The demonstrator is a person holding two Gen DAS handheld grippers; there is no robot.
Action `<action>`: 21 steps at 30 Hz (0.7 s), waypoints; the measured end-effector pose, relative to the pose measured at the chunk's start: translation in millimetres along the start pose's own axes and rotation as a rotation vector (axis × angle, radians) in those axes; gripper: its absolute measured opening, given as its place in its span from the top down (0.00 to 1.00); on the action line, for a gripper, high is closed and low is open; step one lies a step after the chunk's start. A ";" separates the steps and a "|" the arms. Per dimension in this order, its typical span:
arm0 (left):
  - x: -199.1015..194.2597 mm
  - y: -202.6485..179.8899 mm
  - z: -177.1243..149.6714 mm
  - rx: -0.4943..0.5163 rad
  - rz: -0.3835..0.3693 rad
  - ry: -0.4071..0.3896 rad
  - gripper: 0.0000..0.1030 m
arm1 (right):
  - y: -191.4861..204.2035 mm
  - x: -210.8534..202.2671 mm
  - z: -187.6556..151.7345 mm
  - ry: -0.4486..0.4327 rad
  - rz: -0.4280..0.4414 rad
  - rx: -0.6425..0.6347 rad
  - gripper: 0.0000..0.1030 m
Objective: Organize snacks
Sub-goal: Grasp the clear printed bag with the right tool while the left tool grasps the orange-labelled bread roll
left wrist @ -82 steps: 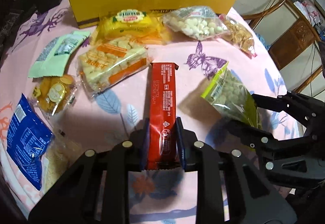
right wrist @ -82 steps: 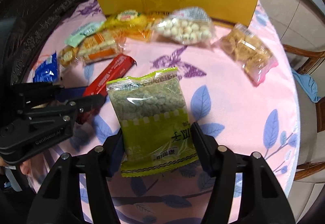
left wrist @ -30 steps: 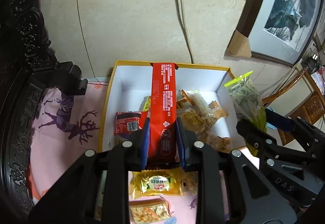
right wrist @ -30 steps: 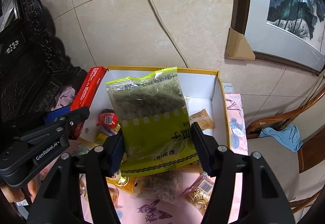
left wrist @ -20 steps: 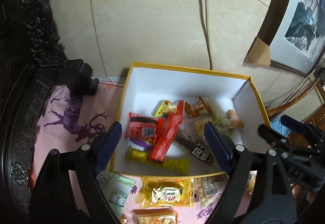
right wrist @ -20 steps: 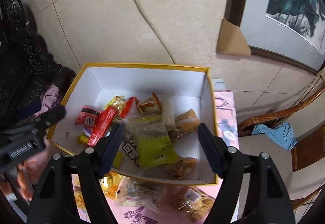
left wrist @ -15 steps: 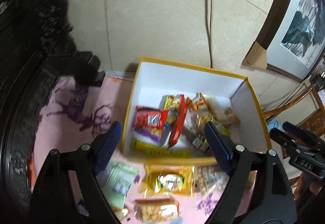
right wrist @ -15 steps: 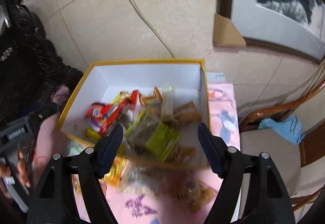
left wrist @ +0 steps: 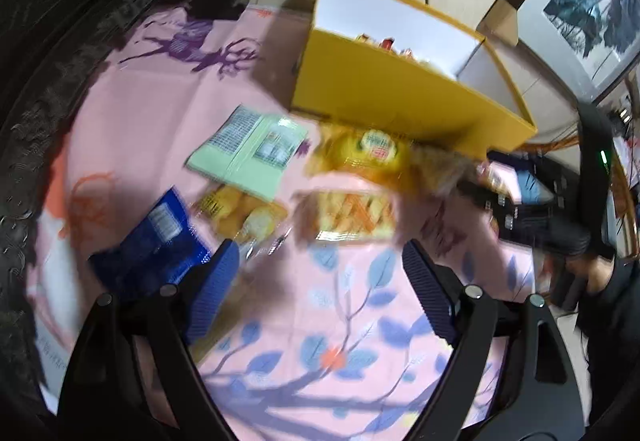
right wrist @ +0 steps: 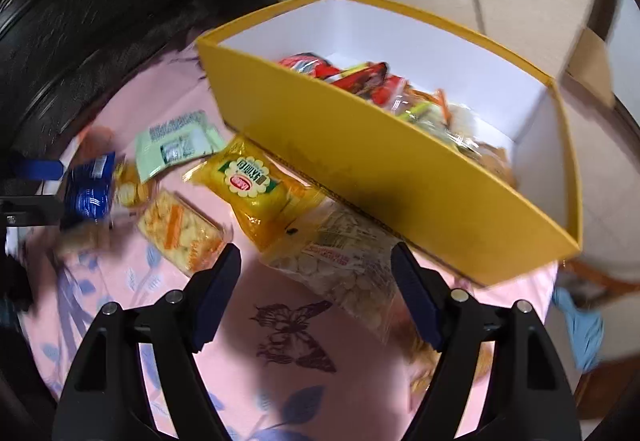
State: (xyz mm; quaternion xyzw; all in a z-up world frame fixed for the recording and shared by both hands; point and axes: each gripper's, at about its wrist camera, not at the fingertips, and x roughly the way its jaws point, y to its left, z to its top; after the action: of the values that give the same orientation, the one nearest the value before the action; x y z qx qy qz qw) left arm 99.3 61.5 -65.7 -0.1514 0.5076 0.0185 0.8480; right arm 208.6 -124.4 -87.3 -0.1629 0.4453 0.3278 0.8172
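Note:
A yellow box (right wrist: 360, 161) with white inner walls stands at the back of the table and holds several packets, red ones (right wrist: 352, 75) among them. Before it lie a yellow bag (right wrist: 252, 181), a clear bag of pale round snacks (right wrist: 352, 261) and an orange cracker pack (right wrist: 180, 229). My right gripper (right wrist: 316, 253) is open and empty just above the clear bag. My left gripper (left wrist: 320, 253) is open and empty over the cloth, near the cracker pack (left wrist: 352, 217), a blue packet (left wrist: 156, 241), a small bag of yellow cakes (left wrist: 240, 209) and a pale green packet (left wrist: 252, 153).
A pink tablecloth (left wrist: 160, 101) with leaf and deer prints covers the table. Dark carved wood (left wrist: 60, 41) borders it on the left. The tiled wall rises behind the yellow box (left wrist: 400, 93). A blue cloth (right wrist: 580, 325) lies off the table's right edge.
The left gripper let the red bar go and the right let the green bag go, both into the box. Both jaws opened wide, and both grippers came back down toward the table.

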 end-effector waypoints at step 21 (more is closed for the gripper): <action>8.1 -22.2 0.3 0.225 -0.031 -0.056 0.17 | 9.7 59.0 -23.3 0.177 0.002 -0.080 0.50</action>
State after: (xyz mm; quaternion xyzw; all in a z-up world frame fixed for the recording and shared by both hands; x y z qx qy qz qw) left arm 107.6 39.4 -67.4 -0.0625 0.4802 -0.0475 0.8736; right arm 210.5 -107.2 -149.1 -0.2231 0.5026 0.3303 0.7671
